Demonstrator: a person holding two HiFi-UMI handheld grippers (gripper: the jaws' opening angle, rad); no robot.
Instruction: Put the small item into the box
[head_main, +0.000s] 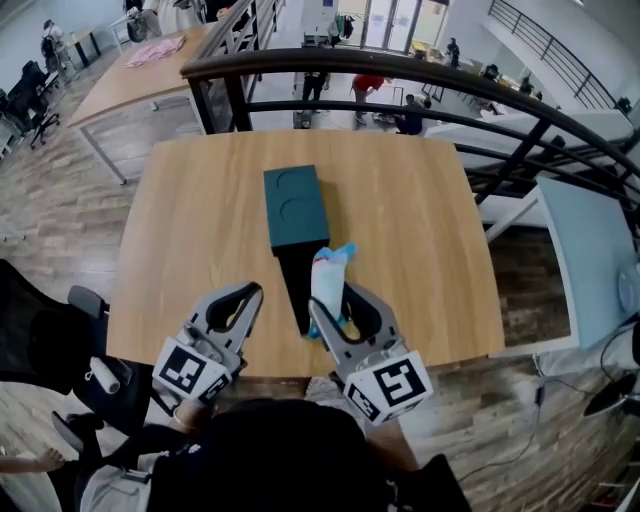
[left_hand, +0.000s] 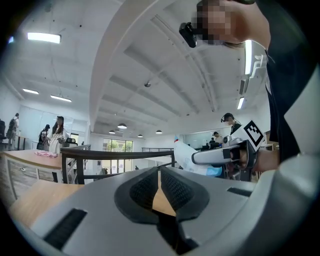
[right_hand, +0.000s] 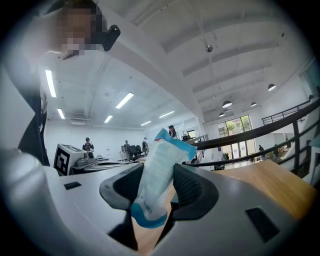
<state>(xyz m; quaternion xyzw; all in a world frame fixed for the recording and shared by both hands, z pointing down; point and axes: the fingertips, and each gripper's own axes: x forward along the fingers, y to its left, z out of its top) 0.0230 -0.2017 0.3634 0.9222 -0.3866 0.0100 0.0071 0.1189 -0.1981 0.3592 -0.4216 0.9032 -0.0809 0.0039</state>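
A dark teal box (head_main: 295, 205) lies in the middle of the wooden table (head_main: 420, 230), with a dark flap (head_main: 293, 285) stretching from it toward me. My right gripper (head_main: 332, 300) is held over the table's near edge, beside that flap, and is shut on a small white and blue packet (head_main: 328, 275). In the right gripper view the packet (right_hand: 161, 167) stands up between the pads of that gripper (right_hand: 157, 187). My left gripper (head_main: 250, 295) hovers to the left of the flap, shut and holding nothing (left_hand: 159, 175). From the left gripper view, the packet (left_hand: 187, 154) shows at the right.
A black curved railing (head_main: 400, 68) runs behind the table. A dark office chair (head_main: 40, 340) stands at the left, a light blue tabletop (head_main: 590, 240) at the right, and another wooden table (head_main: 130, 75) at the far left. People move on the floor beyond.
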